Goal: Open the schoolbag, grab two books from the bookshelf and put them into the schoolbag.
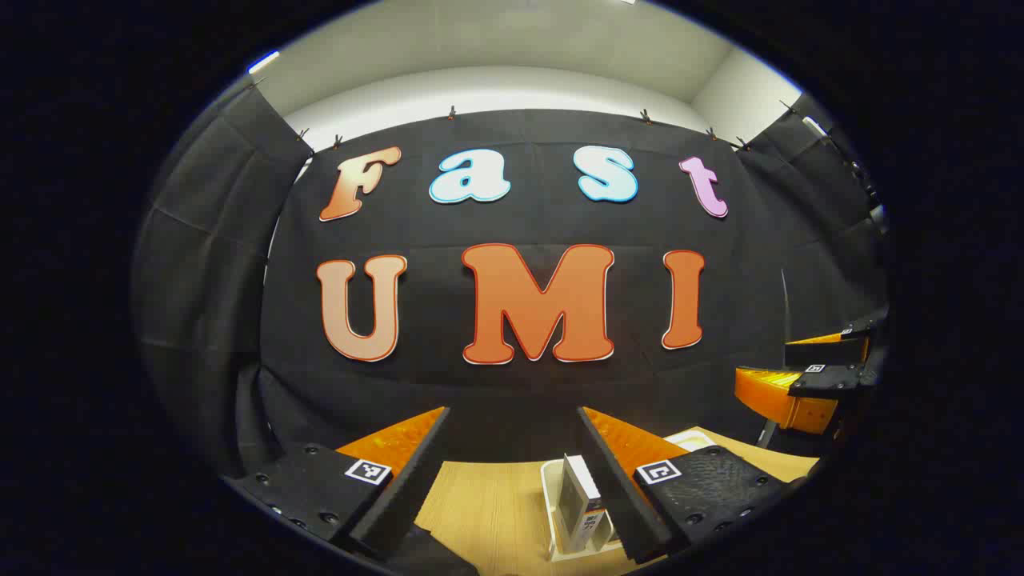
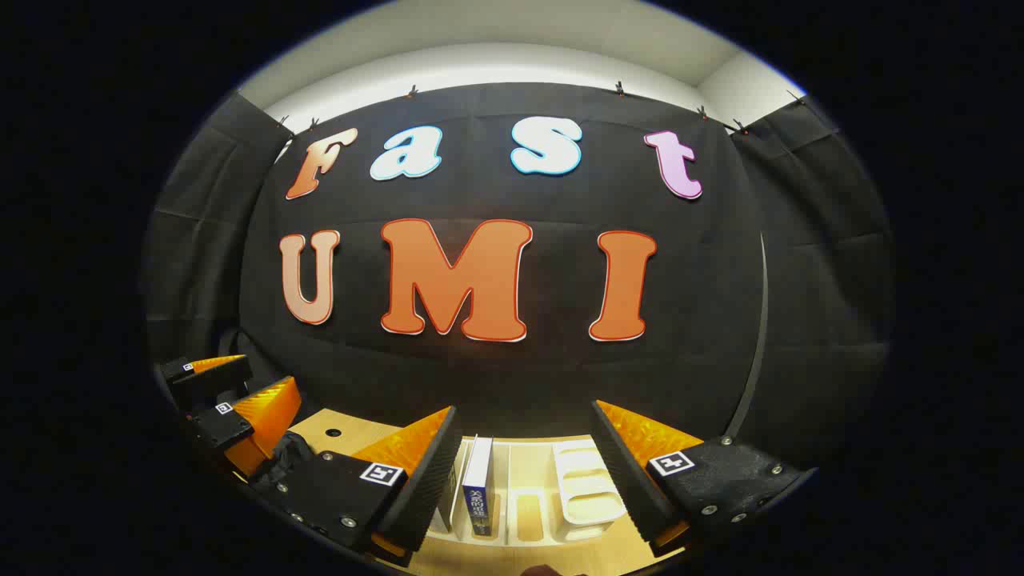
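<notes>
Right gripper view: your right gripper (image 2: pixel 520 472) jaws stand open above the bookshelf (image 2: pixel 588 488) holding 1 upright book (image 2: pixel 478 484). Your left gripper (image 1: pixel 512 472) jaws are open over the desk (image 1: pixel 488 504).

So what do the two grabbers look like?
The left gripper and right gripper look the same. Each has two wedge-shaped fingers with ridged inner faces. Behind each finger sits a black, rough-textured block with small round screws and a square black-and-white tag.
</notes>
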